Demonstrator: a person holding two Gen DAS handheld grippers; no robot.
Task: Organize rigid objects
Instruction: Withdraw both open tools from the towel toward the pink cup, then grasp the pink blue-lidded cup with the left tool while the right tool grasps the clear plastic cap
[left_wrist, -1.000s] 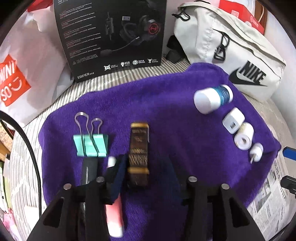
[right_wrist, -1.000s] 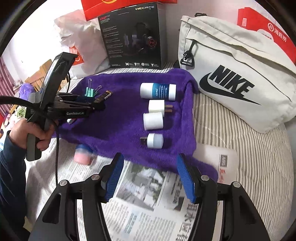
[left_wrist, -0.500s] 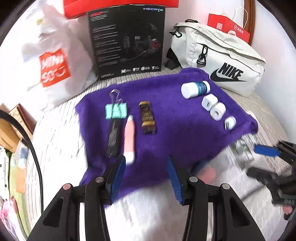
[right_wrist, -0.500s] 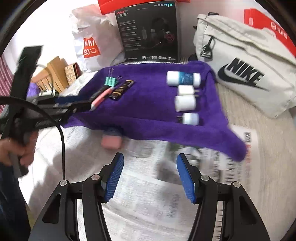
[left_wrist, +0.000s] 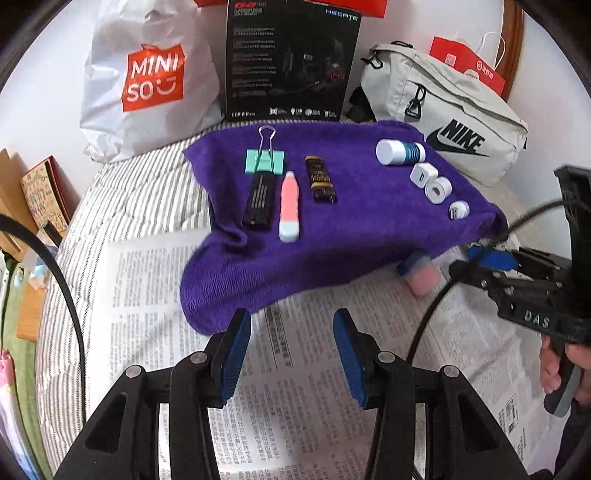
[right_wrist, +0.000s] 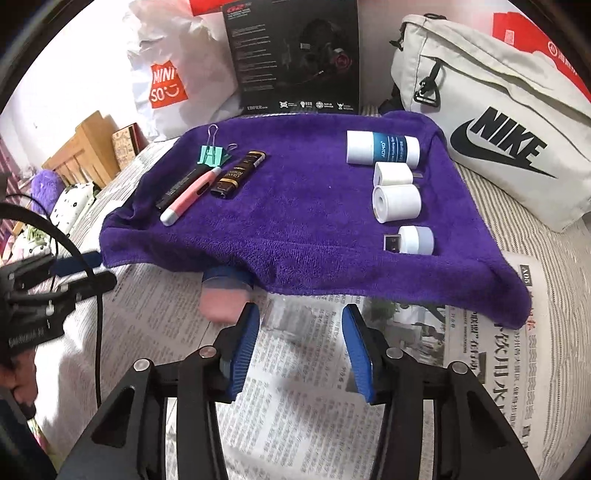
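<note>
On the purple towel (left_wrist: 369, 229) lie two rows. The left row is a green binder clip (left_wrist: 264, 160), a black stick (left_wrist: 258, 201), a pink pen-shaped item (left_wrist: 289, 206) and a brown lighter (left_wrist: 319, 179). The right row is a white-and-blue bottle (right_wrist: 382, 147), a white plug (right_wrist: 393, 173), a white roll (right_wrist: 397, 203) and a small USB piece (right_wrist: 410, 240). A pink-and-blue block (right_wrist: 223, 299) lies on the newspaper, half under the towel's front edge. My left gripper (left_wrist: 291, 339) is open above the newspaper. My right gripper (right_wrist: 301, 328) has its jaws closing on nothing, with the block just left of its left finger.
A white Nike bag (right_wrist: 498, 122), a black headset box (left_wrist: 291, 59) and a white Miniso bag (left_wrist: 147, 81) stand behind the towel. Newspaper (left_wrist: 314, 406) covers the striped bed in front. A hand (left_wrist: 557, 369) holds the right gripper's handle. Wooden furniture (right_wrist: 81, 147) stands far left.
My left gripper has drawn back off the towel to the newspaper, and the pink pen-shaped item stays beside the black stick. My right gripper has moved in toward the pink-and-blue block and its jaws have narrowed.
</note>
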